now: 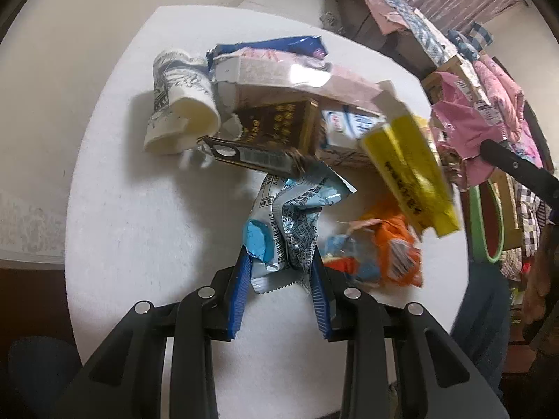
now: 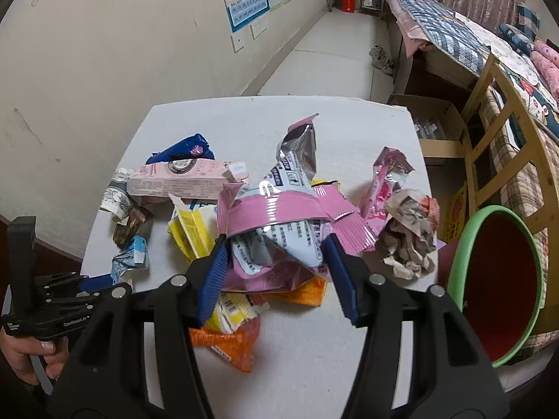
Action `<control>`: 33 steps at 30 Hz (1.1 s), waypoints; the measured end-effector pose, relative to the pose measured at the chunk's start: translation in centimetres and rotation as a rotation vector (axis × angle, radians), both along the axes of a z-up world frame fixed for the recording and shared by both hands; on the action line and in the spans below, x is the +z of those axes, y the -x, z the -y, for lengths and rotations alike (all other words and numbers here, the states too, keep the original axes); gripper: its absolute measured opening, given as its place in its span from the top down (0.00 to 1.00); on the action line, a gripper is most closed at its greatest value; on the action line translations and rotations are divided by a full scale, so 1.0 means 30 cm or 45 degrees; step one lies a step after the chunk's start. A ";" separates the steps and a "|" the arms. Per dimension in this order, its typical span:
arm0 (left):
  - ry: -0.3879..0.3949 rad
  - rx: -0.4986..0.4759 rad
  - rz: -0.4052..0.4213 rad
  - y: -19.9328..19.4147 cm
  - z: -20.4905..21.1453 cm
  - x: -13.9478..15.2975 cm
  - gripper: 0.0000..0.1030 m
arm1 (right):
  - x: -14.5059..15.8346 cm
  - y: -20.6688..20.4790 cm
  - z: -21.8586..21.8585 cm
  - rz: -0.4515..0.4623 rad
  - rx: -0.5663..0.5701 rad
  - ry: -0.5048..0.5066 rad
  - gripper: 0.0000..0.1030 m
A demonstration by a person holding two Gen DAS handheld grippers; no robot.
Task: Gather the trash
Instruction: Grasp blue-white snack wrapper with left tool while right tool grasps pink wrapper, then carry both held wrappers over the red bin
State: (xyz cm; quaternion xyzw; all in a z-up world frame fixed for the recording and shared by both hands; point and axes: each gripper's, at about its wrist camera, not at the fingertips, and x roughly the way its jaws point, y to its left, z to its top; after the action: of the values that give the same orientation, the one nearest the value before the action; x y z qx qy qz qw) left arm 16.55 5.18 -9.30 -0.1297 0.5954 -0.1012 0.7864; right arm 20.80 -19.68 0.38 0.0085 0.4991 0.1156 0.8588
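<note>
While the heap of trash covers much of the white table, a good part of it is hard to read; the yellow carton ahead and to the right of the left gripper is smeared by blur, and the orange wrapper just right of its fingers is no sharper. Both grippers are clamped on wrappers: the left one pinches a crumpled blue-and-silver wrapper between its blue pads, the right gripper holds a pink-and-white bag, whose lower end is hidden behind the pads. Ahead of the left gripper lie a brown-and-gold box, a pink box and a paper cup on its side. Right of the right gripper stands a green-rimmed bucket — red inside, cut off by the picture's edge; what it holds cannot be seen. A crumpled paper ball sits between the bucket and the gripper; a hand at far left grips the other tool's handle.
</note>
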 end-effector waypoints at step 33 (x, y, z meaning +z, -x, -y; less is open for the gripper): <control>-0.035 -0.094 0.251 0.113 0.197 0.332 0.71 | 0.151 0.232 0.160 0.117 -0.049 -0.084 0.47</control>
State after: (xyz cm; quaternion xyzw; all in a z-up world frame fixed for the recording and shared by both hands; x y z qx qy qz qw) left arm 13.16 -0.74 0.65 -0.0862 0.5208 -0.1340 0.8387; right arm 13.85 -24.47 4.90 0.0413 0.4550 0.1156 0.8820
